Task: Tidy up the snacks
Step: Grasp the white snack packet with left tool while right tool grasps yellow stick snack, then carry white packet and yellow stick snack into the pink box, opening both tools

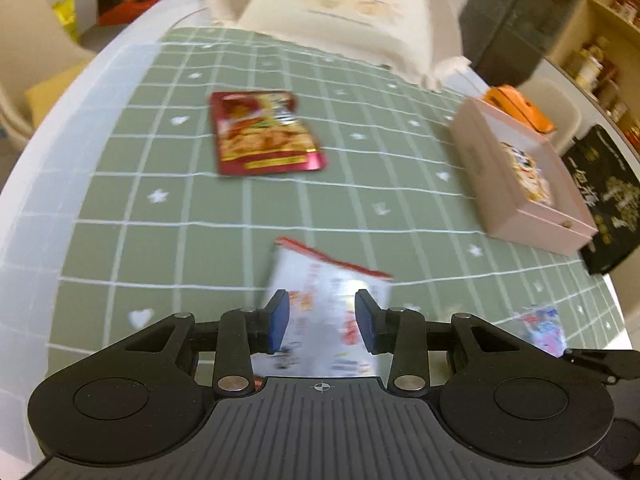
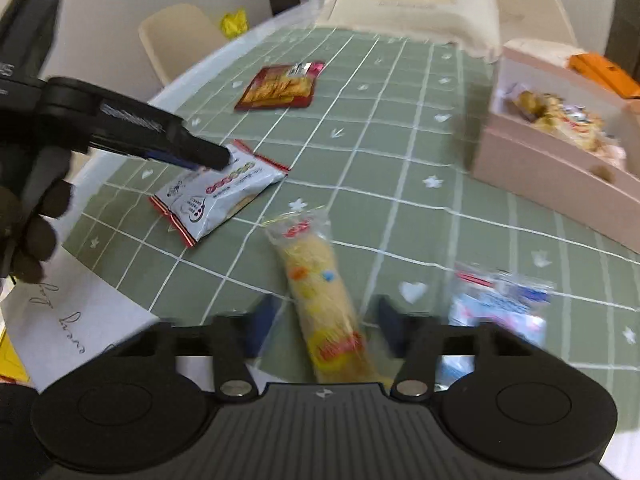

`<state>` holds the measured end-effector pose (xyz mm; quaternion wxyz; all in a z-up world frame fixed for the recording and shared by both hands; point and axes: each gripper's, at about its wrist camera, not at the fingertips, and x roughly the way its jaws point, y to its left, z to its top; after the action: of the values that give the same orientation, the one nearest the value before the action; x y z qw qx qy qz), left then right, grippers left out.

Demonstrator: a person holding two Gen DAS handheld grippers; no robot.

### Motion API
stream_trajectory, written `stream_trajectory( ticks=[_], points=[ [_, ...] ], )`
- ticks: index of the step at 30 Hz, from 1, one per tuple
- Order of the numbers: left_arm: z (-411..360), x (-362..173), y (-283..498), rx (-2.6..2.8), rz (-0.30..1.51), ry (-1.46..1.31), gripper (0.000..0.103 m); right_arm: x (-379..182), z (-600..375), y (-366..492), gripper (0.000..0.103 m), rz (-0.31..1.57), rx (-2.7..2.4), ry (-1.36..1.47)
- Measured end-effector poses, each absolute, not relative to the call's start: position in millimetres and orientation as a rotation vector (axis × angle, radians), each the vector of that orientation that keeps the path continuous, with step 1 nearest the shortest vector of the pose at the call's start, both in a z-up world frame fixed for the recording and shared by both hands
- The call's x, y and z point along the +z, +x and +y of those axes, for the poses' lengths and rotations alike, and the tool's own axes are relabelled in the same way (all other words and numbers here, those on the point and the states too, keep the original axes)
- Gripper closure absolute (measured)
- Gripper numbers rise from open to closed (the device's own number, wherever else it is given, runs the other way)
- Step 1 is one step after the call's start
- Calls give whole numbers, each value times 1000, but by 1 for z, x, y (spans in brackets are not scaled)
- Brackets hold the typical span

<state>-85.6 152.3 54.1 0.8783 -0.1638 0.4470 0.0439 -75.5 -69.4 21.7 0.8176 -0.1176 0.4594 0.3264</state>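
Note:
My left gripper [image 1: 322, 318] is open, its jaws on either side of a white snack packet with red edges [image 1: 326, 300] that lies on the green checked cloth; the packet also shows in the right wrist view [image 2: 222, 194], with the left gripper [image 2: 216, 156] over its far corner. My right gripper [image 2: 326, 322] is open around a long yellow wrapped snack [image 2: 320, 292]. A red cracker packet [image 1: 264, 132] lies further out and also shows in the right wrist view [image 2: 280, 86]. A pink box [image 2: 560, 176] with snacks inside stands at the right.
A blue and pink clear packet [image 2: 500, 300] lies right of my right gripper. A cream chair cushion [image 1: 344, 12] is at the table's far edge. An orange box [image 1: 520, 108] and a black bag [image 1: 604, 196] sit behind the pink box [image 1: 516, 184]. Papers [image 2: 76, 320] lie at the left.

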Motion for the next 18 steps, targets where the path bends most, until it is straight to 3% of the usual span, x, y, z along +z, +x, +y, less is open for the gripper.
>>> stream_trajectory(
  ticks=[2, 12, 15, 17, 18],
  points=[
    [156, 47, -87, 108, 942, -333, 62, 19, -64, -69, 74, 989, 677, -242],
    [105, 37, -73, -76, 946, -202, 58, 22, -115, -65, 74, 1000, 520, -177],
    [86, 46, -77, -83, 915, -138, 58, 28, -123, -70, 65, 976, 498, -180],
    [73, 56, -86, -76, 869, -62, 58, 38, -130, -77, 41, 937, 489, -185],
    [68, 60, -88, -82, 859, -31, 58, 42, -133, -80, 35, 912, 476, -186]
  ],
)
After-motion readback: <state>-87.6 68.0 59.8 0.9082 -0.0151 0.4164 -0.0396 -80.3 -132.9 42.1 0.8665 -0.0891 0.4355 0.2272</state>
